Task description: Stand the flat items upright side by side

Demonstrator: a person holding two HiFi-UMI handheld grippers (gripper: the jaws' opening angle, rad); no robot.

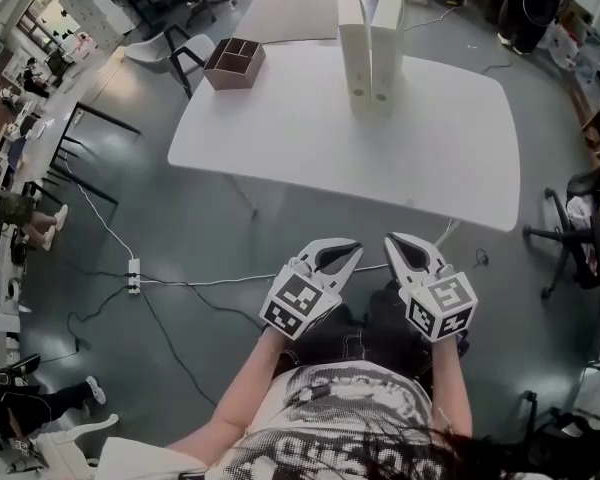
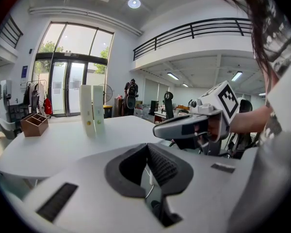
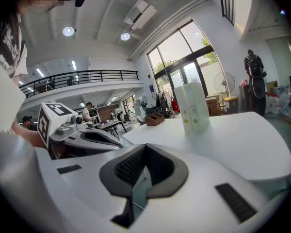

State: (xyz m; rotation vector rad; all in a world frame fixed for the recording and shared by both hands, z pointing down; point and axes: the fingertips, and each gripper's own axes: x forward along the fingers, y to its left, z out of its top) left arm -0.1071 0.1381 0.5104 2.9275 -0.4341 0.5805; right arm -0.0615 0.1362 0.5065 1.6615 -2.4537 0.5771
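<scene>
Much of the head view is grey floor (image 1: 205, 230), seen from steeply above. One large white table (image 1: 320, 153) with rounded corners fills the upper middle of the frame. At the right edge stands a black office chair (image 1: 572, 230).

At the table's far edge, upper middle of the frame, two tall white binders stand on their short ends with their long axes vertical. The left binder (image 1: 355, 53) and the right binder (image 1: 386, 53) are pressed close side by side. Their narrow spines face the near side of the table, toward the person, and each spine has a small round hole low down.

Lower middle of the frame, off the table and well apart from the binders, the person holds both grippers close to the body and pointing toward the table. The left gripper (image 1: 342, 256) has its jaws closed together with nothing between them, as its own view shows. The right gripper (image 1: 398, 248) is likewise closed and empty.

A brown wooden box (image 1: 234, 63) with open compartments sits at the table's far left corner, well apart from the binders. A small white power strip (image 1: 133, 275) lies on the floor at the left, on a thin cable.
</scene>
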